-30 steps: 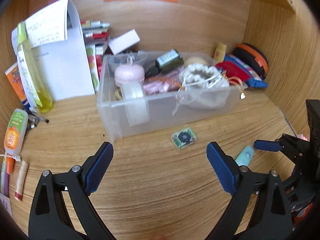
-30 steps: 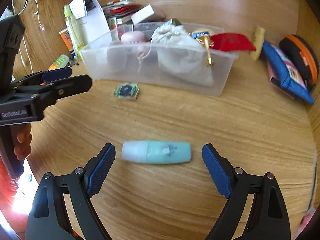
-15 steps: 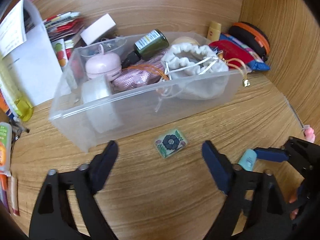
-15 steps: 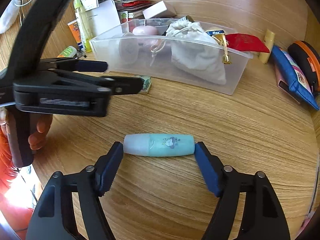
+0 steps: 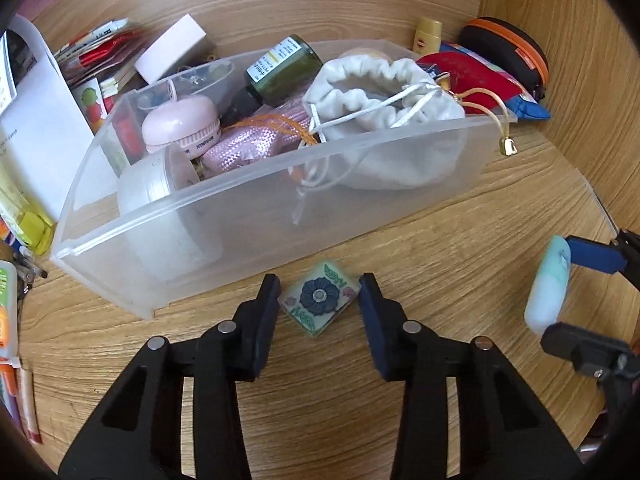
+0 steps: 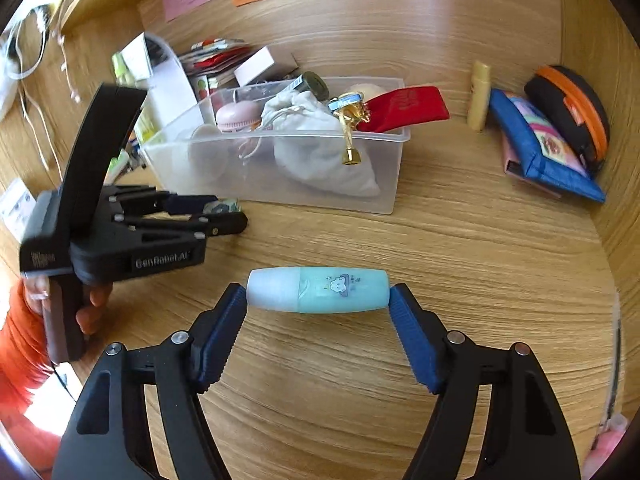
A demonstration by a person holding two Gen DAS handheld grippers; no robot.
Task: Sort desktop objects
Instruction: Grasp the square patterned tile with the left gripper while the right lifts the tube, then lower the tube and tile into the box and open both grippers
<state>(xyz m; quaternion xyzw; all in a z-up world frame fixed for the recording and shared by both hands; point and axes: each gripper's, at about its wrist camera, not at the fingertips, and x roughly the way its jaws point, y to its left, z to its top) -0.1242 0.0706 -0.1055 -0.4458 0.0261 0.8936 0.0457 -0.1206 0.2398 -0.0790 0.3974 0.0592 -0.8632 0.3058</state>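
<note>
A small square flower-patterned tile (image 5: 319, 298) lies on the wooden desk just in front of the clear plastic bin (image 5: 248, 236). My left gripper (image 5: 320, 300) has closed around the tile, its pads against both edges. My right gripper (image 6: 318, 292) is shut end to end on a pale teal tube (image 6: 318, 290) and holds it above the desk. The tube also shows in the left wrist view (image 5: 548, 284). The left gripper appears in the right wrist view (image 6: 224, 216) at the bin's (image 6: 280, 176) front.
The bin holds a white drawstring pouch (image 5: 380, 92), a pink round case (image 5: 180, 124), a green bottle (image 5: 280, 68) and a tape roll (image 5: 160, 188). Papers and bottles stand at the left (image 5: 36, 140). Pouches (image 6: 544, 140) and a yellow tube (image 6: 479, 96) lie at the right.
My left gripper moved forward to the tile and closed on it. My right gripper closed on the teal tube and lifted it off the desk.
</note>
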